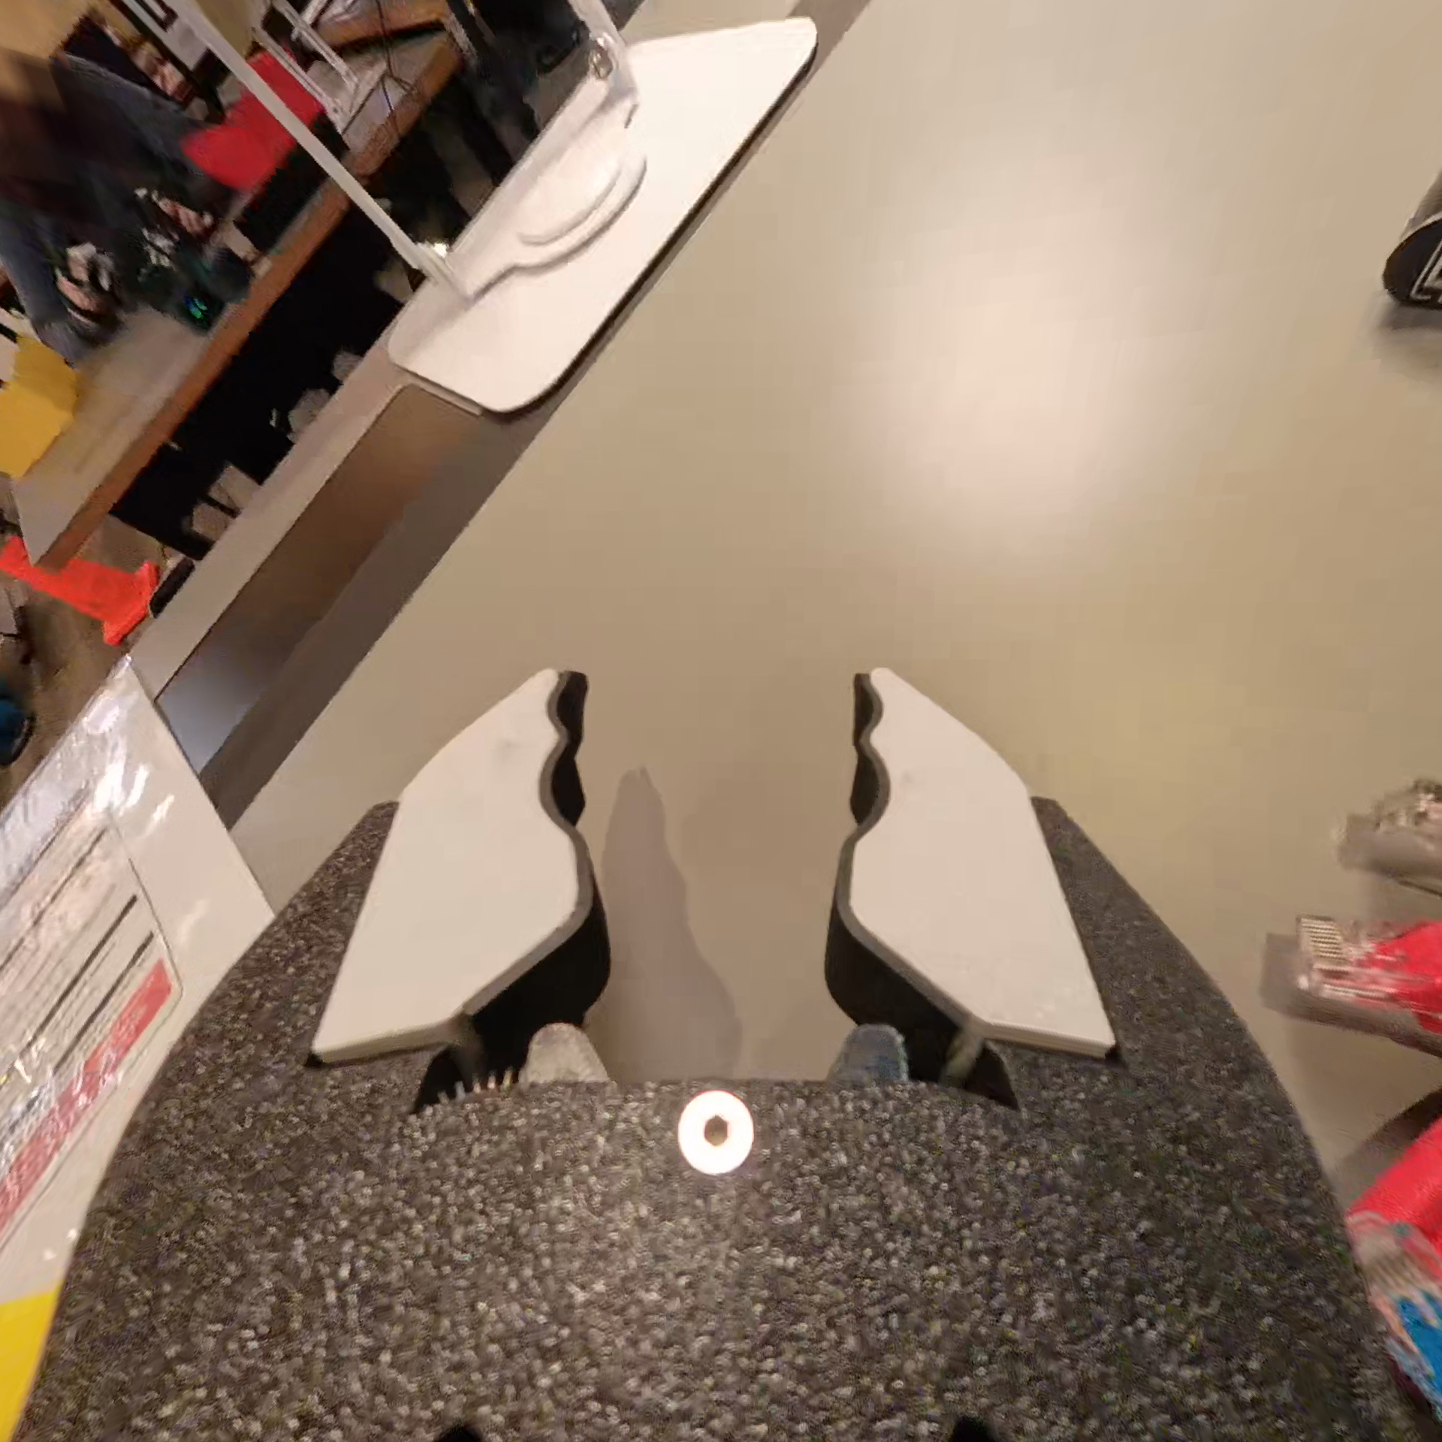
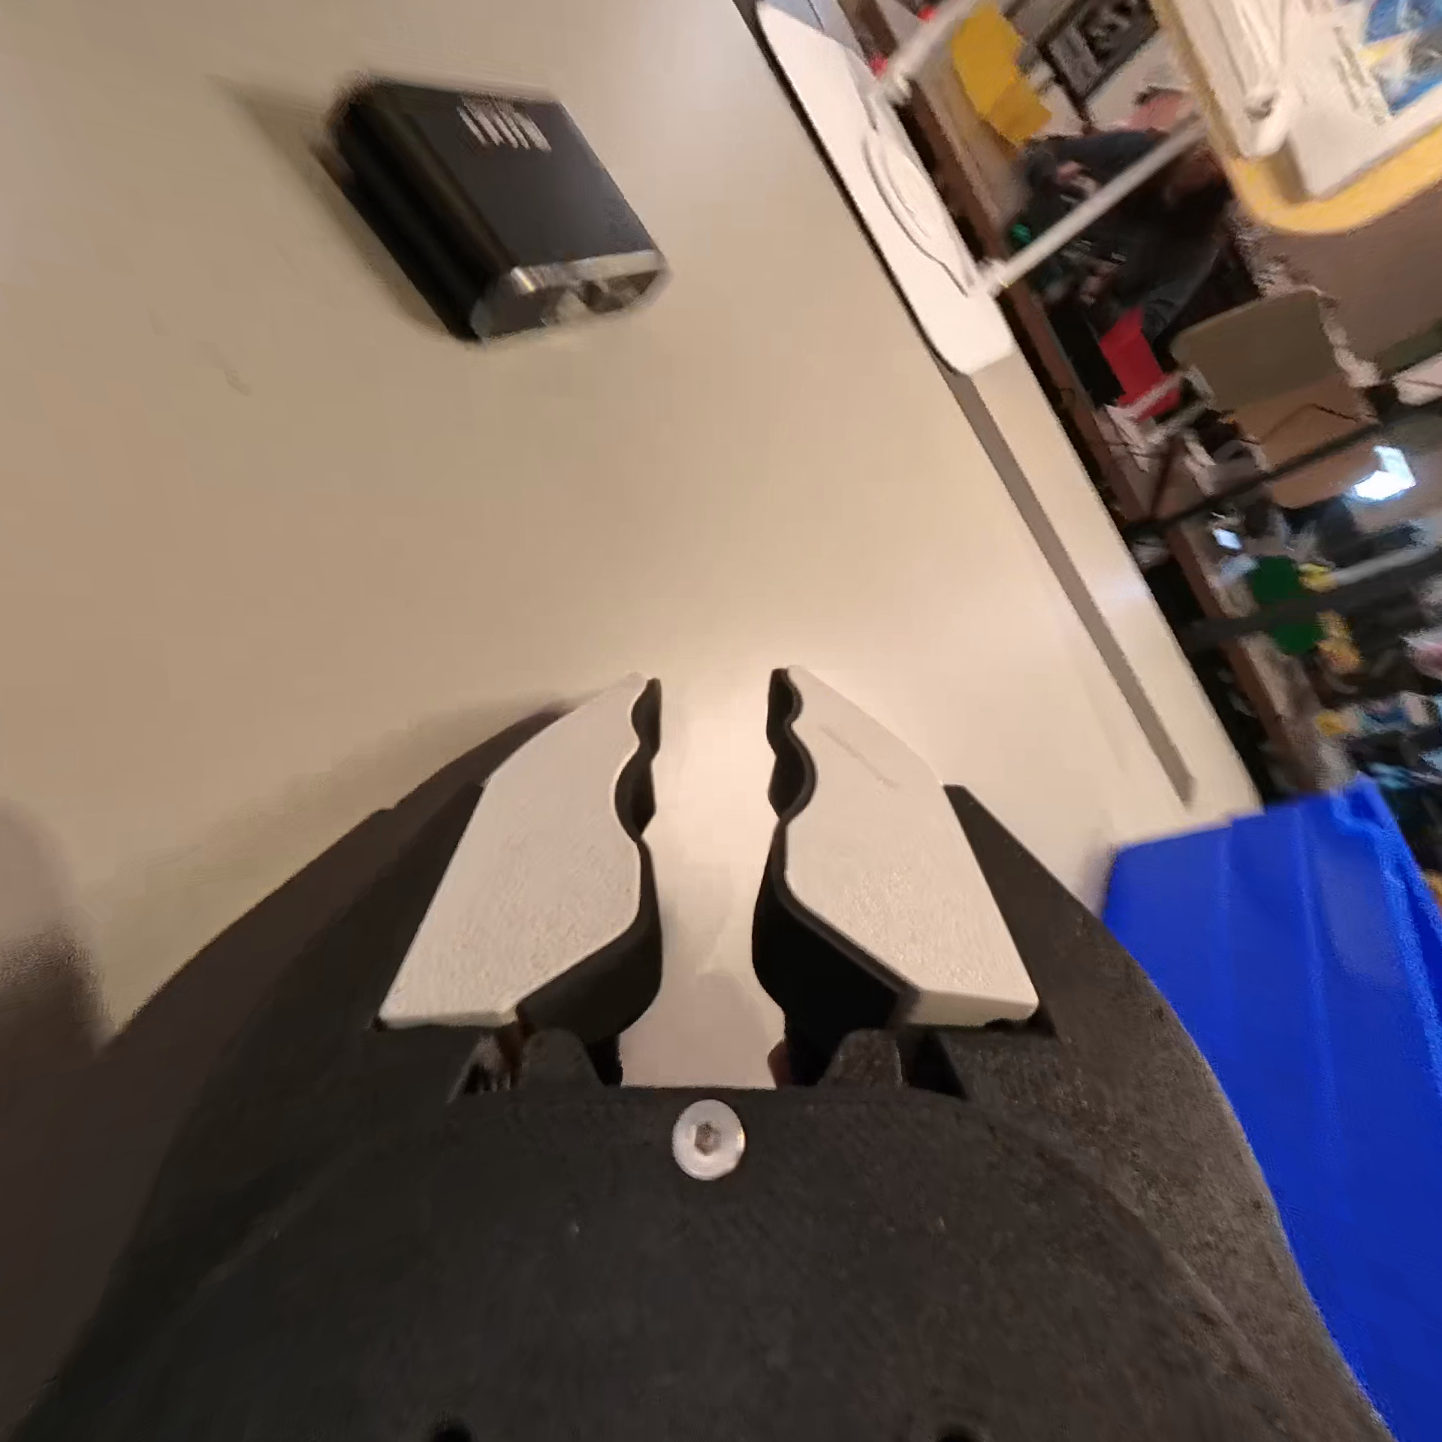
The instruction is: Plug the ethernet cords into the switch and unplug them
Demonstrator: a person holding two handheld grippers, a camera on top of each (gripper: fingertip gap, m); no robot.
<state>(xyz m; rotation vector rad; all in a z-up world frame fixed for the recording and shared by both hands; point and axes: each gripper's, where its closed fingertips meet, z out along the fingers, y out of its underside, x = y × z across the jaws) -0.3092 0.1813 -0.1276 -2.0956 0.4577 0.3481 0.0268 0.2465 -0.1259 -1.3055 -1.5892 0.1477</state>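
Observation:
The black switch (image 2: 499, 211) lies flat on the beige table (image 2: 390, 507), far left of my right gripper (image 2: 714, 683), with its shiny port end turned toward the lower right. My right gripper is partly open and empty, well short of the switch. My left gripper (image 1: 715, 687) is wide open and empty above bare table. At the right edge of the left wrist view lie blurred cord plugs: a clear grey one (image 1: 1397, 835) and a red one (image 1: 1373, 967). A black thing (image 1: 1416, 257) at the upper right edge may be the switch.
A white stand base (image 1: 609, 218) sits at the table's far edge and also shows in the right wrist view (image 2: 882, 179). A blue bin (image 2: 1287, 1014) stands close right of my right gripper. A bagged sheet (image 1: 70, 936) lies at left. Cluttered shelves lie beyond the table. Spacing between my two grippers at the tips: around 35 cm. The black switch (image 2: 499, 211) is about 12 cm from my right fingertips. It is some 15 cm from my left tips to the black thing (image 1: 1416, 257).

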